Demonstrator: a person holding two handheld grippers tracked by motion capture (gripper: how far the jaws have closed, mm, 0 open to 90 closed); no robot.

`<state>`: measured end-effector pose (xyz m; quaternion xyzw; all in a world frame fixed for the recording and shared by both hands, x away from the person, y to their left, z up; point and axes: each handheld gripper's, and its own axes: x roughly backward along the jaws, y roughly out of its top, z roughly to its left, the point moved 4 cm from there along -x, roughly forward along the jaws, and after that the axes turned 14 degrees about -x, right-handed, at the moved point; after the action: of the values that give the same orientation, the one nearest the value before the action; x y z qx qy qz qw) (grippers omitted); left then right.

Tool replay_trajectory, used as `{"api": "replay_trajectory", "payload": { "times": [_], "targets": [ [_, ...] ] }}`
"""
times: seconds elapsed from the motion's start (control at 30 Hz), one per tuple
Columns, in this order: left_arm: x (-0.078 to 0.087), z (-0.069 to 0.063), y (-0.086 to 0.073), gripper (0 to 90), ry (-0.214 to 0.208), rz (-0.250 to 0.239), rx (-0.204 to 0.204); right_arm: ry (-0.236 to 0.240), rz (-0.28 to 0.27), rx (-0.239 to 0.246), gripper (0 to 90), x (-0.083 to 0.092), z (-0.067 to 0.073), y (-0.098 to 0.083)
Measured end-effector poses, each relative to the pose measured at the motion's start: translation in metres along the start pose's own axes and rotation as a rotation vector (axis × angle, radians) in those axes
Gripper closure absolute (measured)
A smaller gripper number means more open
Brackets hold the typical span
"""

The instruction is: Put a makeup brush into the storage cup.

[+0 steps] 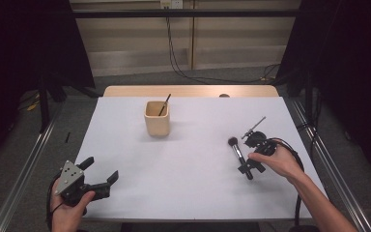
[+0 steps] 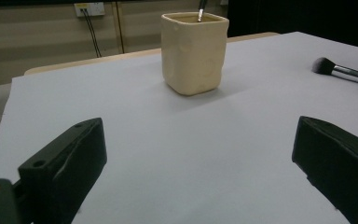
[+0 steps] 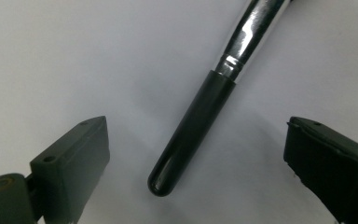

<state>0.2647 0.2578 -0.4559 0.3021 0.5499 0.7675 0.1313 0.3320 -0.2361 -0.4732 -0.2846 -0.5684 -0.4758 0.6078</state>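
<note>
black-handled makeup brush with a silver metal ferrule and a dark bristle head, lying flat on the white counter at its right side, bristles toward the far edge, handle end toward the person. seen close in the right gripper view as a glossy black handle with a rounded end, meeting the shiny ferrule near the top, resting on the white surface between the two black jaws and touching neither.

right hand-held gripper held low over the handle end of the brush, jaws spread wide apart on either side of it, nothing clamped. right hand wrapped around the gripper body, forearm coming in from the lower right, black cable trailing beside it.

farther off, near the middle of the far part of the counter, a cream-coloured squarish ceramic cup, upright, well apart from the brush, with a thin dark stick-like handle leaning out of it toward the right. same cup in the left gripper view, with the bristle head of the brush at the right edge.

left hand-held gripper at the near left corner of the counter, grey three-cornered plate on top, jaws wide apart and holding nothing, pointed toward the cup. left hand gripping it from below.
</note>
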Motion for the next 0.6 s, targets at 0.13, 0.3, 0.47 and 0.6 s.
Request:
{"api": "replay_trajectory", "payload": {
  "times": [0.13,0.3,0.47,0.6],
  "targets": [
    [0.0,0.0,0.0,2.9,0.001,-0.001,0.0,-0.018,0.013,0.014,7.3,-0.002,0.002,0.002],
    [0.0,0.0,0.0,2.9,0.003,-0.002,0.003,-0.049,0.062,0.01,9.0,-0.007,0.0,0.001],
    [0.0,0.0,0.0,2.9,0.001,-0.001,-0.004,-0.055,0.103,-0.002,25.5,-0.012,0.001,-0.002],
    [-0.001,0.0,0.0,2.9,0.004,-0.001,-0.003,-0.076,0.123,-0.018,31.5,-0.017,0.002,-0.003]
  ]
}}
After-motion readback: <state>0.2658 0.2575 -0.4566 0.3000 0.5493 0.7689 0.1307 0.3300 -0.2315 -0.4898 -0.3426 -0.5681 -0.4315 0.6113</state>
